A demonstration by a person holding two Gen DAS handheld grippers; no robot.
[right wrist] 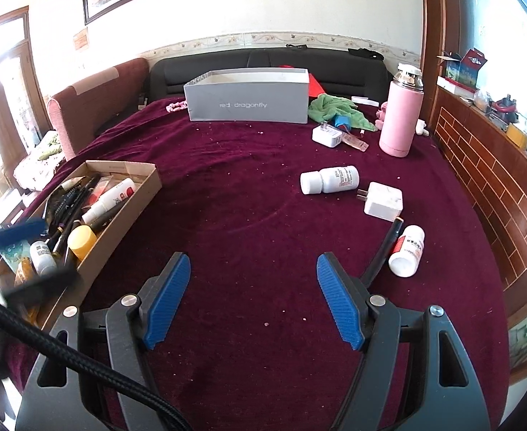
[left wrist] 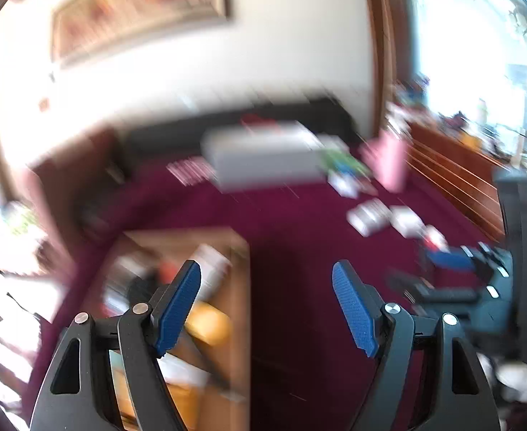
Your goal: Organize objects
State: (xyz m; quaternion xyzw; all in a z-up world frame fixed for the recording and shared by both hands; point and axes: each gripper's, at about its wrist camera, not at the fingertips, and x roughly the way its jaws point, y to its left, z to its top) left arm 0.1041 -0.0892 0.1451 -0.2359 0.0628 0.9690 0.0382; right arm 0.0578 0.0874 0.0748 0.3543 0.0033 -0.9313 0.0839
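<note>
- Two boxes stand on the maroon velvet bedspread [right wrist: 249,215]: a grey cardboard shoebox [right wrist: 247,98] at the far edge, and a brown cardboard tray [right wrist: 127,194] of pens and bottles at the left.
- Loose items lie right: pink steel flask [right wrist: 400,115], two white pill bottles [right wrist: 330,179], white charger plug [right wrist: 384,201].
- Right gripper [right wrist: 254,294] and left gripper [left wrist: 267,305] both stand wide apart, holding nothing.
- Judged step: between picks; next calls for reaching right to a loose bottle.

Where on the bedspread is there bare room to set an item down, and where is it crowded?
Free: the wide maroon stretch between the cardboard tray and the lying pill bottle, up to the grey box. Crowded: the right side around the pink flask, chargers and bottles.
</note>
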